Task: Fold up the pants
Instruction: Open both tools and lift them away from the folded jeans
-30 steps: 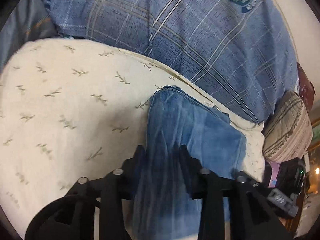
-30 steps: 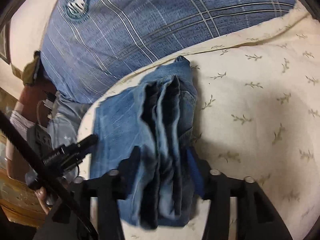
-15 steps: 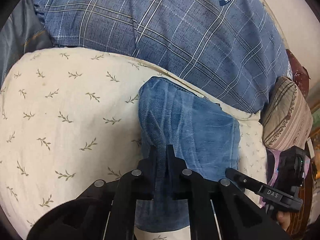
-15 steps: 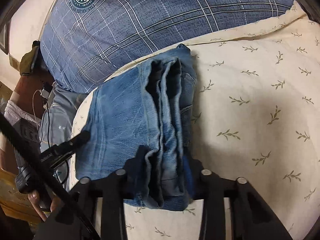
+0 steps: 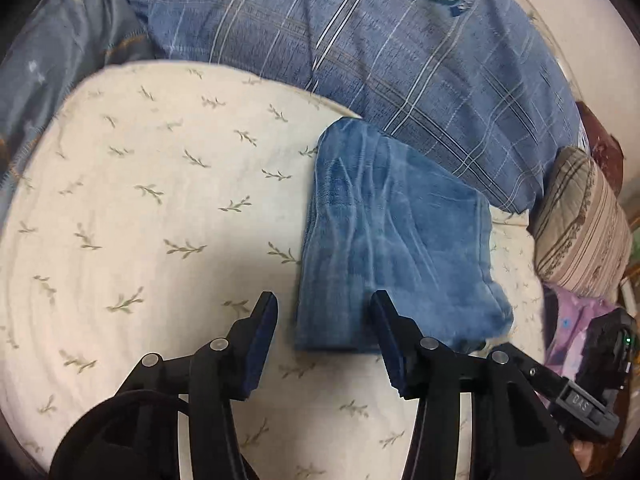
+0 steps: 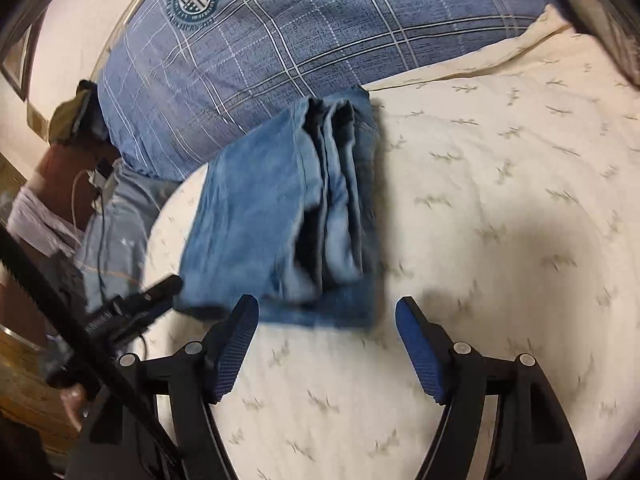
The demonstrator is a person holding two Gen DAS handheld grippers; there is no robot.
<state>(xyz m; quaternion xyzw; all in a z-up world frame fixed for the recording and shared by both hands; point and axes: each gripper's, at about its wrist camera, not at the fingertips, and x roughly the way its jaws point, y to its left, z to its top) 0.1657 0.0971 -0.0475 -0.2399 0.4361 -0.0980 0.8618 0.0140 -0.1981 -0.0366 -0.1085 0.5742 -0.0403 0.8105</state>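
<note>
Blue jeans [image 5: 384,240] lie folded into a compact rectangle on a cream leaf-print bedsheet [image 5: 160,220]. In the right wrist view the jeans [image 6: 280,216] show their stacked layered edges. My left gripper [image 5: 324,304] is open and empty, its jaws standing just short of the bundle's near edge. My right gripper [image 6: 326,308] is open and empty, just off the bundle's near edge on the other side. The other gripper's tip shows at the edge of each view.
A large blue plaid pillow [image 5: 400,60] with a round crest lies right behind the jeans. A striped beige cushion [image 5: 584,220] sits at the right. Grey-blue cloth [image 5: 60,60] lies at the far left. Cables and clutter [image 6: 92,184] sit beside the bed.
Both grippers were shut on the folded jeans; now both have opened, let go and drawn back a little. The jeans rest on the sheet.
</note>
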